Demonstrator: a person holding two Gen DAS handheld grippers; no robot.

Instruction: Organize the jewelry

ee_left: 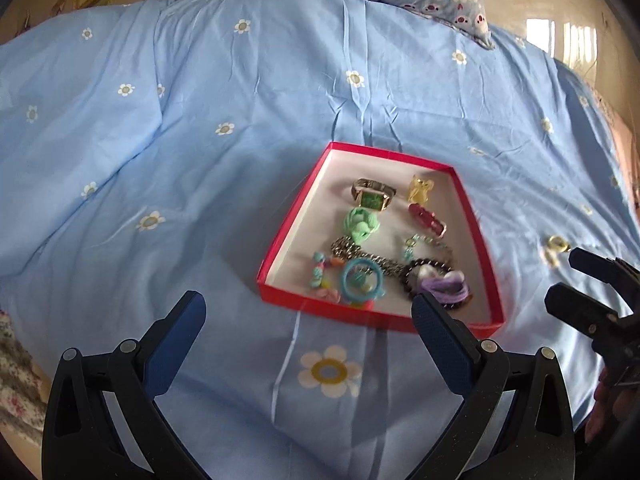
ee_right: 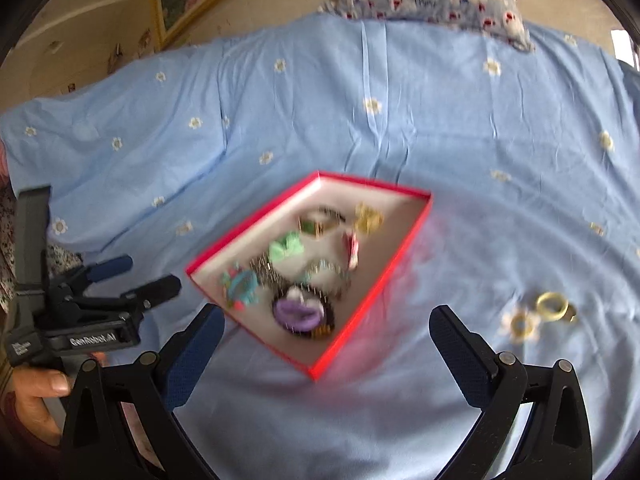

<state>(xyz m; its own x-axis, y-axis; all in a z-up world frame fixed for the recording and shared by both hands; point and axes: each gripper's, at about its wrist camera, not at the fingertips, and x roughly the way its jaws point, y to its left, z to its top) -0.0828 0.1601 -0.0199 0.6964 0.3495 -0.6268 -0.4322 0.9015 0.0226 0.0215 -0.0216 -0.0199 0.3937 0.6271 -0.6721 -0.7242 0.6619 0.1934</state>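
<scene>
Left wrist view: the left tool stood with its jaws spread wide and nothing between them, above the blue flowered bedsheet. Ahead of it lay the red tray, resting flat on the bed. Inside it were a green-faced watch, a yellow trinket, a red clip, a green scrunchie, a chain, a blue ring toy and a purple scrunchie. A gold ring lay on the sheet to the right of the tray, clear of it. The right tool showed at the right edge, jaws apart and empty.

Right wrist view, blurred: the right tool was wide open and held nothing. The tray lay between and beyond its fingers. The gold ring lay on the sheet to the right, outside the tray. The left tool was at the left, open, held by a hand.
</scene>
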